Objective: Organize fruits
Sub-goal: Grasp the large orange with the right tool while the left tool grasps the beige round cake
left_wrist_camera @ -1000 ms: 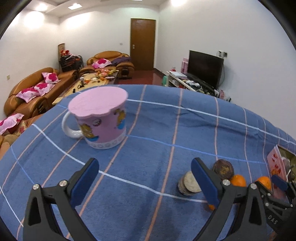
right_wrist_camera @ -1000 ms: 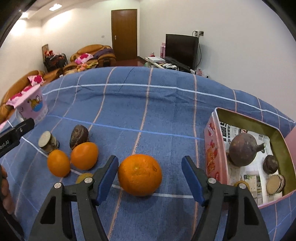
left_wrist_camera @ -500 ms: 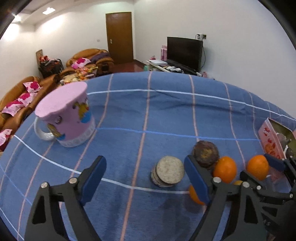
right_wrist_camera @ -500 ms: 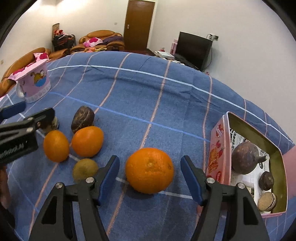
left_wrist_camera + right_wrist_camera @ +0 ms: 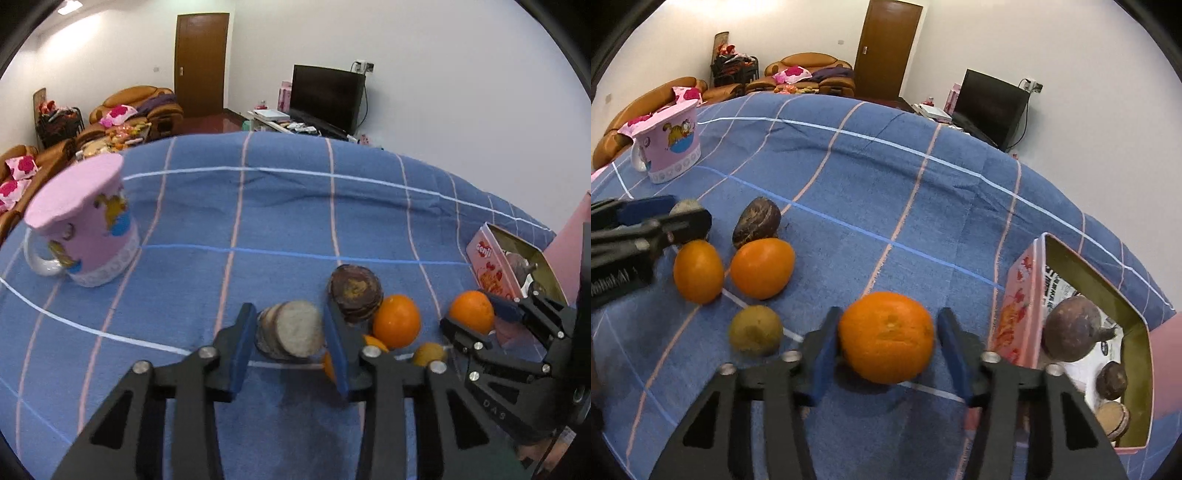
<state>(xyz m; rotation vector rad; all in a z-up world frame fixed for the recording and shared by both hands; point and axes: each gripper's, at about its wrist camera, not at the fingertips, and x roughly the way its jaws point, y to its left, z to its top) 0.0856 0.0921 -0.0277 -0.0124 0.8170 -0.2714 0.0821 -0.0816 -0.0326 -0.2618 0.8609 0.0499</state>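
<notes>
The left tongs (image 5: 290,341) are closing, blue pads pressed on a pale cut fruit half (image 5: 291,329) at the near left of the fruit cluster. The right tongs (image 5: 886,345) are closing around the big orange (image 5: 886,336), left pad touching, right pad not quite. 2 smaller oranges (image 5: 761,267) and a kiwi (image 5: 755,329) sit left on the blue checked surface (image 5: 886,177), the pink tin (image 5: 1019,314) right.
</notes>
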